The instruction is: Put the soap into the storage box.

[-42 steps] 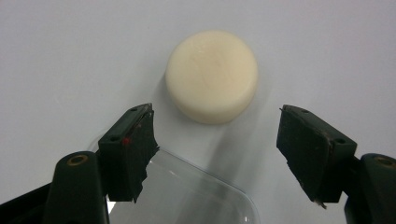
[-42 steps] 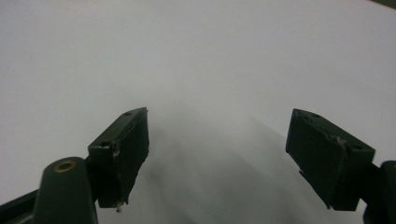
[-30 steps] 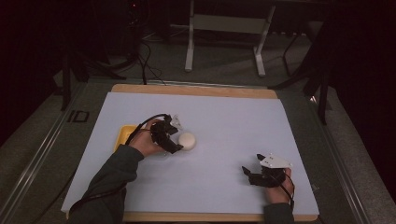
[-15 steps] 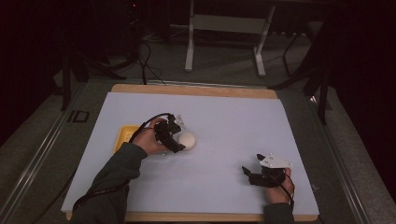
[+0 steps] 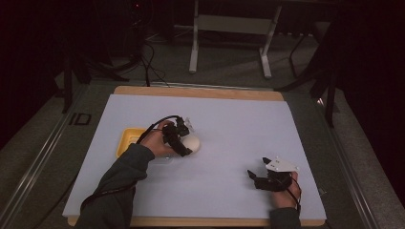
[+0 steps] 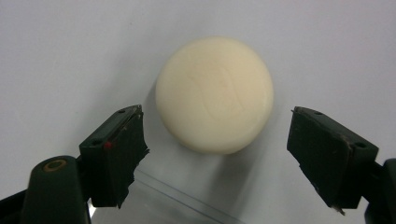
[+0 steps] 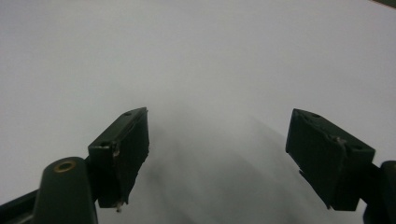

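left gripper [image 6: 215, 149]: fingers [image 6: 116, 154] spreading wide apart, straddling the soap [image 6: 215, 93] without touching it | right gripper [image 7: 217, 158]: fingers [image 7: 122, 151] gaping, holding nothing, hovering near right | soap: round, cream, faintly embossed, lying flat on white surface [image 5: 239, 129], left of centre, right of yellow tray [image 5: 127, 140]

My left gripper [image 6: 212, 154] has black, blocky fingers [image 6: 116, 158] with small screw holes, a red dot and a brass-ringed pivot. My right gripper [image 5: 272, 179] carries a pale three-cornered plate; both trail black cables. My sleeves [image 5: 114, 188] are dark grey.
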Motion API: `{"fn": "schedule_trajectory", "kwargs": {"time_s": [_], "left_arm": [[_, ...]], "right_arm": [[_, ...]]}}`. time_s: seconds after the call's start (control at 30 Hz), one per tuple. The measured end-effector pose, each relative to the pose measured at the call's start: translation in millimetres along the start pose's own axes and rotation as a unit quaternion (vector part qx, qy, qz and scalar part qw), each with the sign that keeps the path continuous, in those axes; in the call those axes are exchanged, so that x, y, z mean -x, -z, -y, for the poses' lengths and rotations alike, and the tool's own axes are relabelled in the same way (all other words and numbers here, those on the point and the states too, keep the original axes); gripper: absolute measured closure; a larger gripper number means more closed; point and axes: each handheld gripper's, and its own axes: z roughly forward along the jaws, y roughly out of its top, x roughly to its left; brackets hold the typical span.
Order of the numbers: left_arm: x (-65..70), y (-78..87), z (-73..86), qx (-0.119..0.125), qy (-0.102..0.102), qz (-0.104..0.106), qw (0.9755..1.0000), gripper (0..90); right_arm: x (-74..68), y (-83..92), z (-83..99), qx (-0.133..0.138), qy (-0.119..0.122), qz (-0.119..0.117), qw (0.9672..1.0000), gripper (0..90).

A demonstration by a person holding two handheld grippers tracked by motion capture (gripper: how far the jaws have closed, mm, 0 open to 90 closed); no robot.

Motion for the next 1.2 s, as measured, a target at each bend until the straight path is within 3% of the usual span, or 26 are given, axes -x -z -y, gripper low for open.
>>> {"fn": "schedule_trajectory", "kwargs": {"time_s": [0.67,0.97,1.2], "left_arm": [[-4.6,-19.5,-9.3,-0.034,0.008,0.015,0.9993,17.9],[-4.1,-27.3,-16.4,-0.05,0.001,0.009,0.9987,18.0],[-5.5,-32.5,-18.0,-0.054,0.008,0.013,0.9984,18.0]], "right_arm": [[0.1,0.1,0.0,0.0,0.0,-0.001,1.0,21.1],[0.1,0.1,0.0,0.0,0.001,-0.001,1.0,21.1],[-0.1,0.0,0.0,0.0,0.0,-0.002,1.0,21.1]]}}
